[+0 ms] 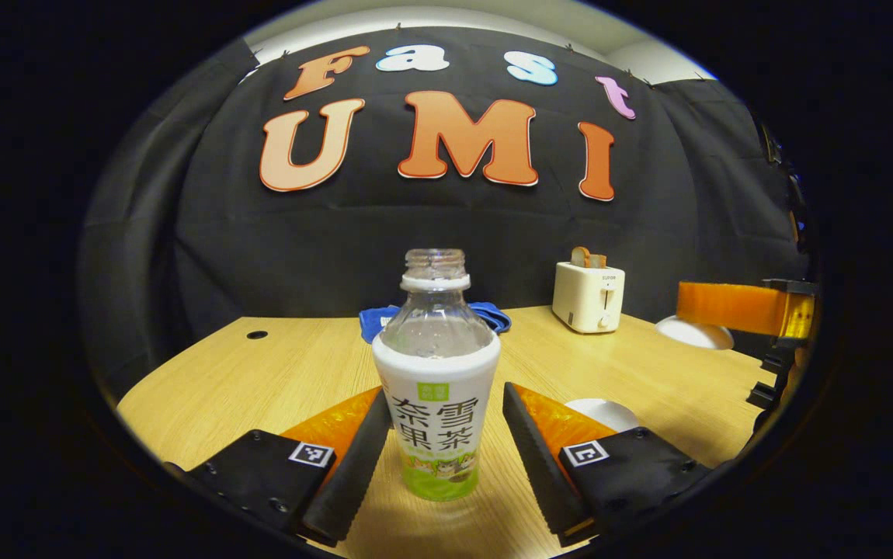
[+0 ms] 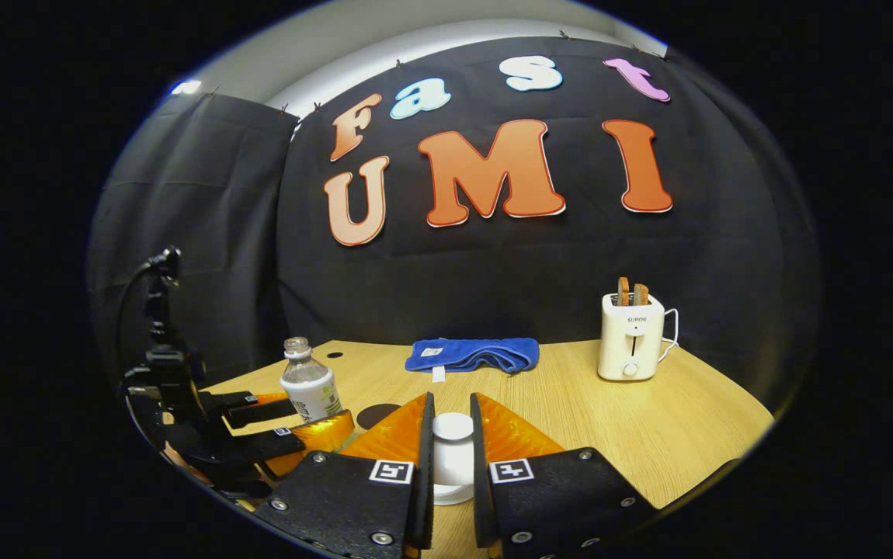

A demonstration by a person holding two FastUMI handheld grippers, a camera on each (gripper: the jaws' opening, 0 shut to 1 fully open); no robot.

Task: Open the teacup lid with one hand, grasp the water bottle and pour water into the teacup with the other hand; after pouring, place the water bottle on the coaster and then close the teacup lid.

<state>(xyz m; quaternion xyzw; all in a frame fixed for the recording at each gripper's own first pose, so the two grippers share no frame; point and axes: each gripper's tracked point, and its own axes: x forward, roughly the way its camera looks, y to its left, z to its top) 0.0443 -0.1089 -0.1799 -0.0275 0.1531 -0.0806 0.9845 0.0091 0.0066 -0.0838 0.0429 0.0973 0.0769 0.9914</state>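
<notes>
Left gripper view first: my left hand-held gripper [image 1: 440,450] is spread wide, the uncapped water bottle [image 1: 437,373] standing upright on the table [image 1: 260,373] between its fingers, with a gap on each side. Beyond it lie a blue cloth [image 1: 493,314] and a toaster [image 1: 588,295] near the back edge. Right gripper view: my right hand-held gripper [image 2: 452,454] is nearly closed around the white teacup lid [image 2: 453,427]; I cannot tell whether both fingers press it. A dark round coaster [image 2: 377,414] lies just left, the bottle behind it.

uncapped bottle [image 1: 436,388] upright; white teacup lid [image 2: 453,427]
</notes>
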